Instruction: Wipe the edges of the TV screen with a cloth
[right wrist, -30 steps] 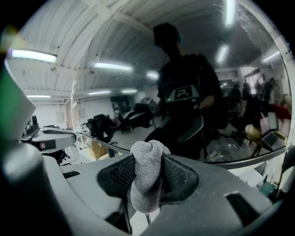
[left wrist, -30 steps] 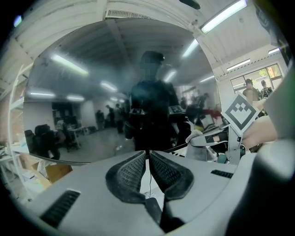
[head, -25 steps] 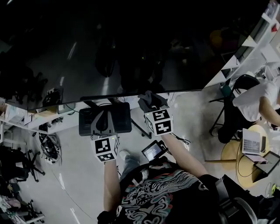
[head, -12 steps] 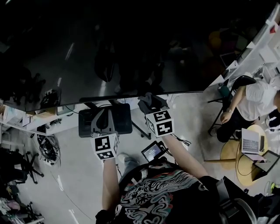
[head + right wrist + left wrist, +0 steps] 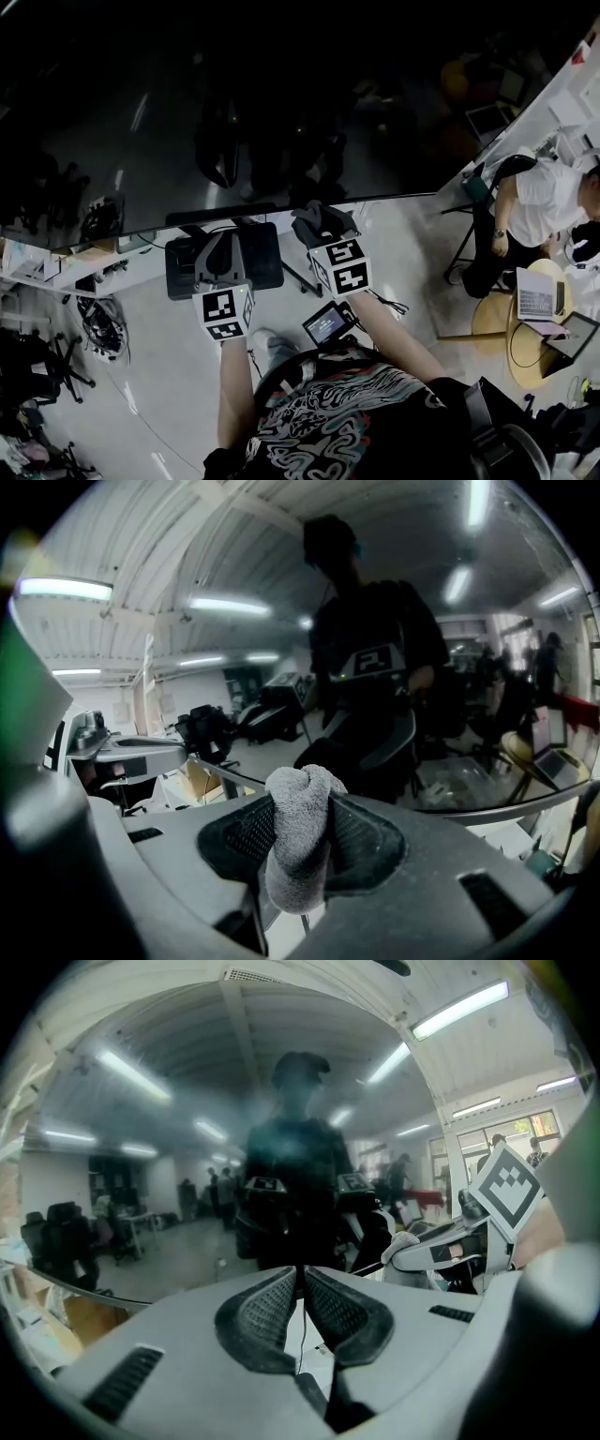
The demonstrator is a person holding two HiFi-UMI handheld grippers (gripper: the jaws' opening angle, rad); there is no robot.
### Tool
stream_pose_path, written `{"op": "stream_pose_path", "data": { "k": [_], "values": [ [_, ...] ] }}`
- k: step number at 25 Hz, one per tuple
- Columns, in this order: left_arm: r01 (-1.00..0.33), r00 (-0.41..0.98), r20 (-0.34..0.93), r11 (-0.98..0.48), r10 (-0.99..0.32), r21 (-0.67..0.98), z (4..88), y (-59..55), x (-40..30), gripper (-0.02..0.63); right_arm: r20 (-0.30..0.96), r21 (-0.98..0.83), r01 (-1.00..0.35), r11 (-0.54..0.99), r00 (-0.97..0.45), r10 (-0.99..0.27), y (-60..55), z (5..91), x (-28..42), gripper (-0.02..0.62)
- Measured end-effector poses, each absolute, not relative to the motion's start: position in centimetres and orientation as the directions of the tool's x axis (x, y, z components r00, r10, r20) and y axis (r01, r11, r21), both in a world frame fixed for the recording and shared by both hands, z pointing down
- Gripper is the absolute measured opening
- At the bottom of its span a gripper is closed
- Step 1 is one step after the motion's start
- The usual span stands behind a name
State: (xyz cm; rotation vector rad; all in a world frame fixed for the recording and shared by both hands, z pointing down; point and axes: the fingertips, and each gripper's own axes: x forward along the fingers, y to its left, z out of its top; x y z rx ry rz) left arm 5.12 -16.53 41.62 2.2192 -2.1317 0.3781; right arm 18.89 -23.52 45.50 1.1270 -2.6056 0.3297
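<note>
Right hand-held gripper (image 5: 304,806) clamped on grey terry cloth (image 5: 298,847), wad bulging past jaw tips, at near bottom edge of dark TV screen (image 5: 281,103); contact unclear. Left hand-held gripper (image 5: 301,1281) jaws pressed together, nothing between, just left, below edge.

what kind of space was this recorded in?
Likely a shared office or lab workspace: a large TV screen, and a seated person beside a round table with a laptop.
</note>
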Motion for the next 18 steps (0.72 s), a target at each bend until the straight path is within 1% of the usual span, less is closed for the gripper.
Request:
{"op": "stream_pose_path", "data": {
  "k": [18],
  "values": [
    [-0.992, 0.047, 0.222, -0.071, -0.974, -0.101, 42.9, -17.7, 2.6, 0.035, 0.356, -0.101, -0.744, 0.660, -0.647, -0.675, -23.5, 45.6, 16.7, 0.167]
  ]
}}
